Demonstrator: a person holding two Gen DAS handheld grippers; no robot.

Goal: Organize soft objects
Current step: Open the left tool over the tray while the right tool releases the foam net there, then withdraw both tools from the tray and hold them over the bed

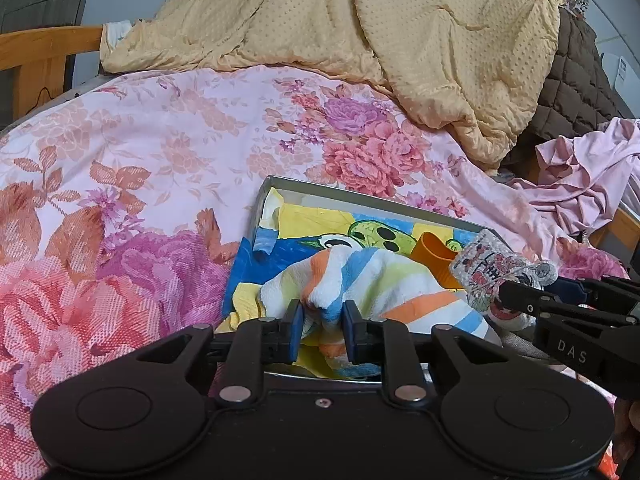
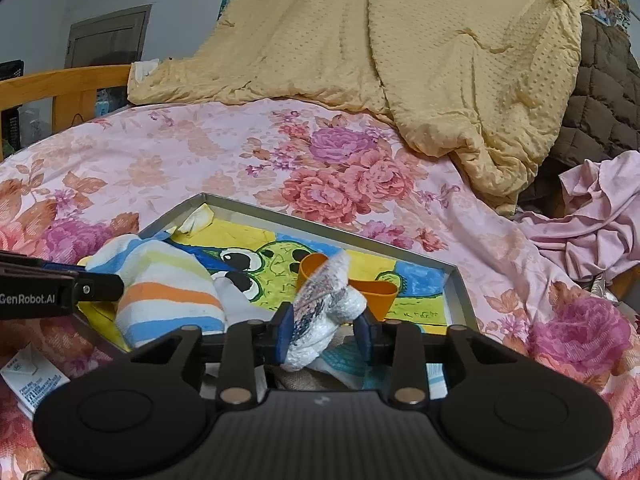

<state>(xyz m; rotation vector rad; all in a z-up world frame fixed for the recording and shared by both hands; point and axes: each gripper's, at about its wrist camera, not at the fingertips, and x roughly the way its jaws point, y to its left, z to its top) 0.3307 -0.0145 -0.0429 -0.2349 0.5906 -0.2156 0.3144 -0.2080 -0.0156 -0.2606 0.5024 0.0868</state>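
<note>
Left wrist view shows the left gripper (image 1: 322,326) with its blue pads pinched on a fold of the striped towel (image 1: 384,284), which hangs over the near part of the grey tray (image 1: 360,194) lined with a frog cartoon cloth (image 1: 320,224) on the floral bedsheet (image 1: 160,140). Right wrist view shows the right gripper (image 2: 326,330) clamped on the white patterned cloth (image 2: 326,300), lifted above the tray's near edge just in front of the orange cup (image 2: 370,292). Behind the tray lie a yellow blanket (image 2: 440,60) and a crumpled pink garment (image 2: 592,220).

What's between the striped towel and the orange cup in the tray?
In the right wrist view, only the tray's frog picture lies between the striped towel and the orange cup.
</note>
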